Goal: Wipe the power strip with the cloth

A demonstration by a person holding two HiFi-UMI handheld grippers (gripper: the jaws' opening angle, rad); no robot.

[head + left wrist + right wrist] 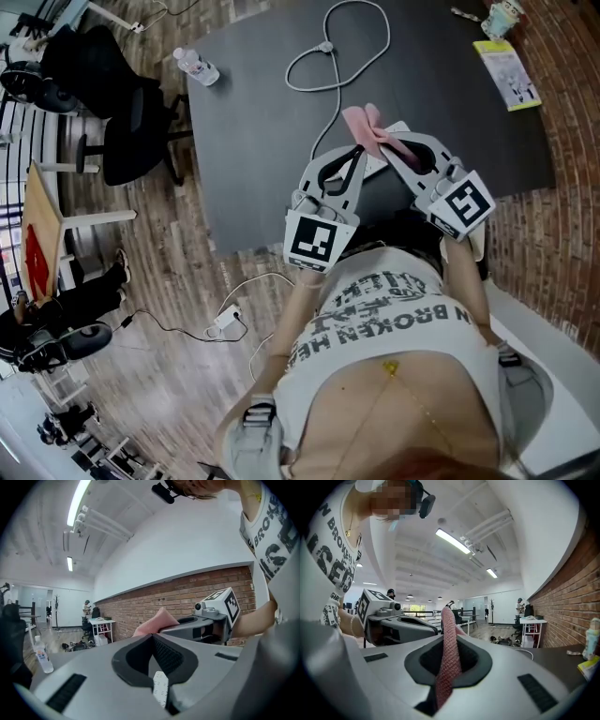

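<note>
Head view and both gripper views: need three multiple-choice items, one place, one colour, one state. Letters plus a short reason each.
1. Where on the table is the water bottle?
A) at its far left corner
B) at its centre
C) at its near right corner

2. What colour is the cloth?
A) blue
B) white
C) pink

3. What state are the right tongs in?
A) open and empty
B) shut on the cloth
C) shut and empty

Answers:
1 A: the head view shows the bottle at the dark top's far left corner.
2 C: the fabric is pink in all three views.
3 B: the right gripper view shows the jaws closed together with the fabric pinched between them.
</note>
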